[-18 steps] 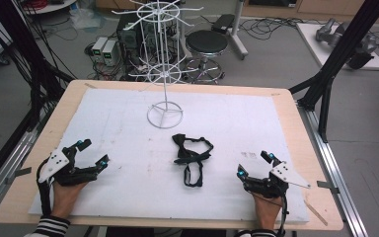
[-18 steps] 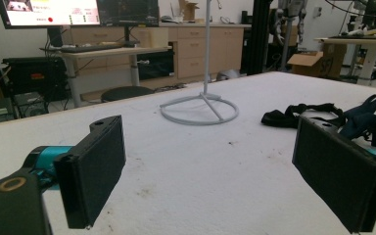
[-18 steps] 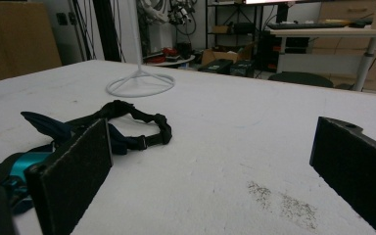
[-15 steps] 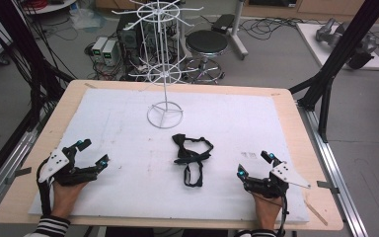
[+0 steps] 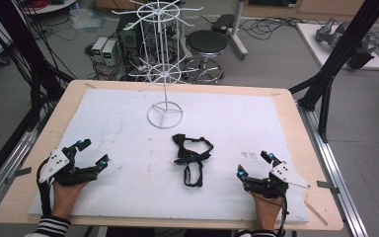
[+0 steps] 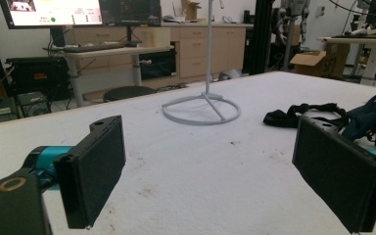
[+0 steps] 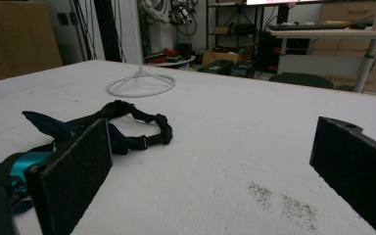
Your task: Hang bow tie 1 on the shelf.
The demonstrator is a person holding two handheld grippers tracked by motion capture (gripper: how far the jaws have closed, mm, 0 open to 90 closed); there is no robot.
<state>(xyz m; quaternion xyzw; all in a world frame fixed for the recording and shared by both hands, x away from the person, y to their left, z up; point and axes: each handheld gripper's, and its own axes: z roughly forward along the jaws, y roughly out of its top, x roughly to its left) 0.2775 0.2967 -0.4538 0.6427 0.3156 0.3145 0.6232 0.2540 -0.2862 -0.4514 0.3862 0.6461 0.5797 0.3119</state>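
White table (image 5: 128,128), fingers (image 7: 73,171) wide, empty.

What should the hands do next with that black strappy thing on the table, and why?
Probably slide the right tool toward the black strap and close on it. Both tools, the left tool too, rest open near the table's front edge, holding nothing. The strap lies loose on the white mat between them, a bit nearer the right one, and the white wire rack stands just behind it.
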